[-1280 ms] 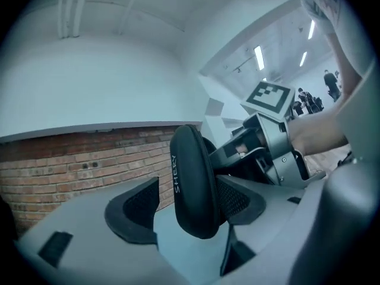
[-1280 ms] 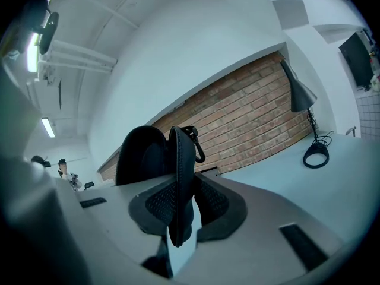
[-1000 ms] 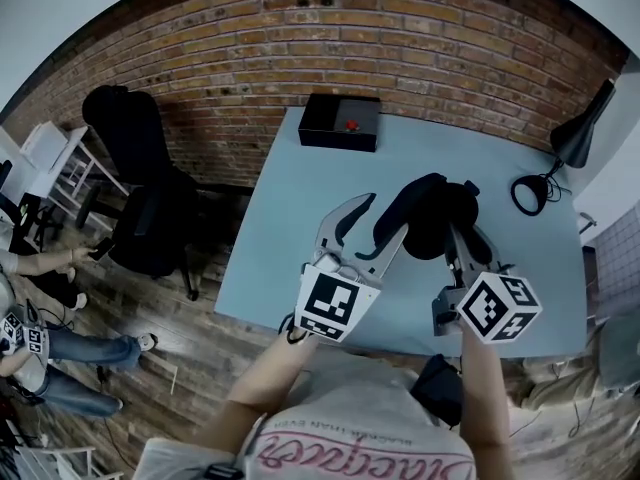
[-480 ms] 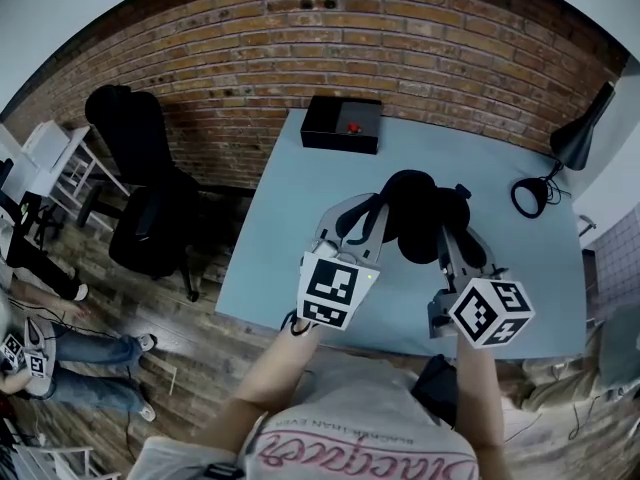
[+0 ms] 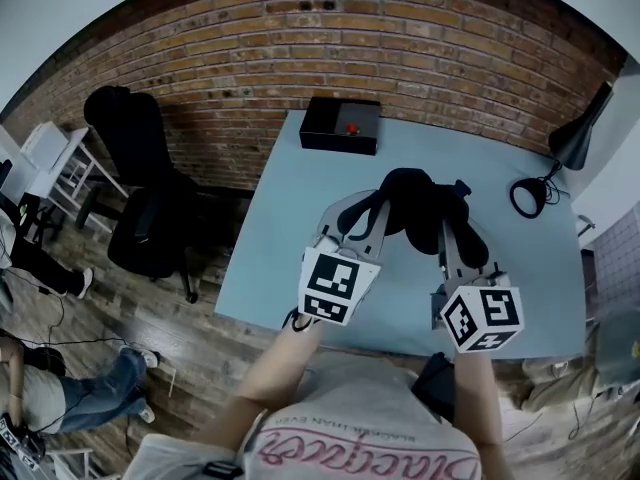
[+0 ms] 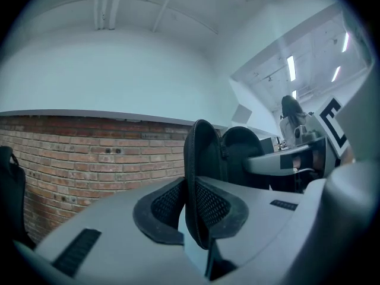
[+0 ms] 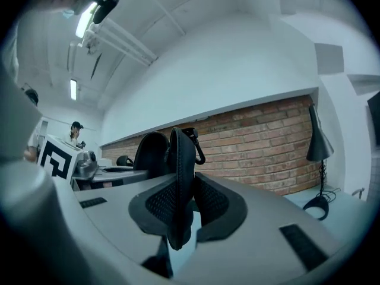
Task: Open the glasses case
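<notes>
The black glasses case (image 5: 412,198) hangs above the blue table (image 5: 290,238), its two shells spread apart in an arch. My left gripper (image 5: 374,214) is shut on the left shell's rim. In the left gripper view that zipped rim (image 6: 198,183) stands upright between the pads of the left gripper (image 6: 196,214), with the other shell (image 6: 242,154) behind. My right gripper (image 5: 449,220) is shut on the right shell. In the right gripper view that shell (image 7: 180,177) is pinched edge-on in the right gripper (image 7: 180,211), and its zip pull (image 7: 196,142) dangles at the top.
A black box with a red button (image 5: 340,123) sits at the table's far edge by the brick wall (image 5: 400,38). A black desk lamp (image 5: 572,140) stands at the far right. A black office chair (image 5: 140,193) is on the wooden floor at the left.
The left gripper's jaws have closed onto the case's left shell. The right gripper has rolled, and the case has shifted slightly between the two grippers.
</notes>
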{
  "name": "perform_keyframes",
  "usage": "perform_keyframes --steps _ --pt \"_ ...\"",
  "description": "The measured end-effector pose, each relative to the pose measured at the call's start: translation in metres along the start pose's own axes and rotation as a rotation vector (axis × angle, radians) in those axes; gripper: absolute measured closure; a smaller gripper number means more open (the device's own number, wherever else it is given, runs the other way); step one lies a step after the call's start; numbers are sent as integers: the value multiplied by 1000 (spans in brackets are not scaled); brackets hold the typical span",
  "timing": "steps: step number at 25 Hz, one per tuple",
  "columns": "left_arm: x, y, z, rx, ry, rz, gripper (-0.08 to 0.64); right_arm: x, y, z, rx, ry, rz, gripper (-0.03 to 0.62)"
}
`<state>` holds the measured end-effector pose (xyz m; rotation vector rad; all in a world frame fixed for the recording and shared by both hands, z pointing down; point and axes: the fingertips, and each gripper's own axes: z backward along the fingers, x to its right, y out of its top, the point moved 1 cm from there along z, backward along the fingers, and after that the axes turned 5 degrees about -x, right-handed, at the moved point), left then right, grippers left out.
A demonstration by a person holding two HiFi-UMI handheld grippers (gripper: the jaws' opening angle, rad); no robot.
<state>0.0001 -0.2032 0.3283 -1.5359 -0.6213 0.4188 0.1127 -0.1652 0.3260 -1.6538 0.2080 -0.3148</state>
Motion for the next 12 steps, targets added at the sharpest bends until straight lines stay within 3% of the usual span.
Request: perform_keyframes --steps 5,12 --pt "0 0 -1 4 -4 7 520 -2 3 2 38 -24 87 525" --pt "1 -5 -2 -6 -5 10 520 -1 -1 1 27 -28 85 525"
